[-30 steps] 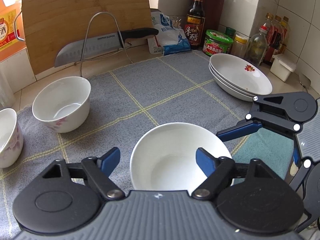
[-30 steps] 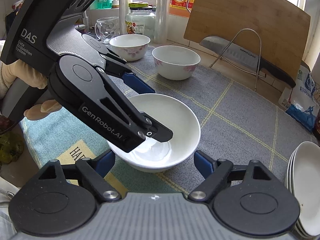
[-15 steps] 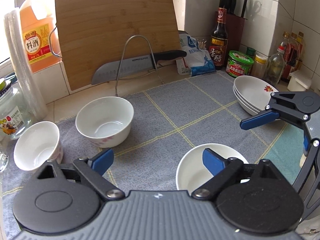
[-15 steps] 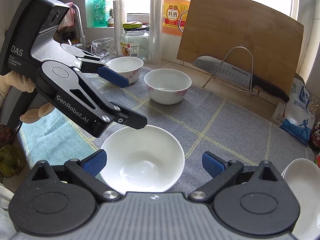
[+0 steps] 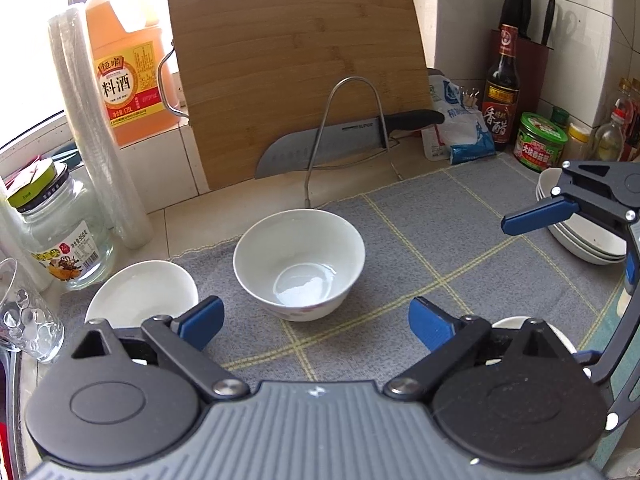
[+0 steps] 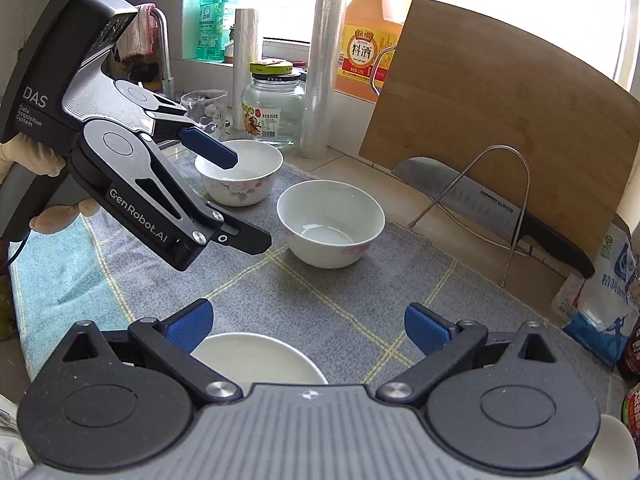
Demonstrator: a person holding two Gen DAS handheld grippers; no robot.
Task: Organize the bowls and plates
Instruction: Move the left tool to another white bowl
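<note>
Two grippers hover over the mat (image 5: 460, 216): left gripper (image 5: 316, 318) still opening, empty, bowl (image 5: 299, 264) just beyond; right gripper (image 6: 308, 322) spread wide, holding nothing.

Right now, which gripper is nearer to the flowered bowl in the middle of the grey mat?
Left. The left gripper, jaws opening and empty, hangs just beside the flowered bowl; the right gripper is farther back, above a plain white bowl.
</note>
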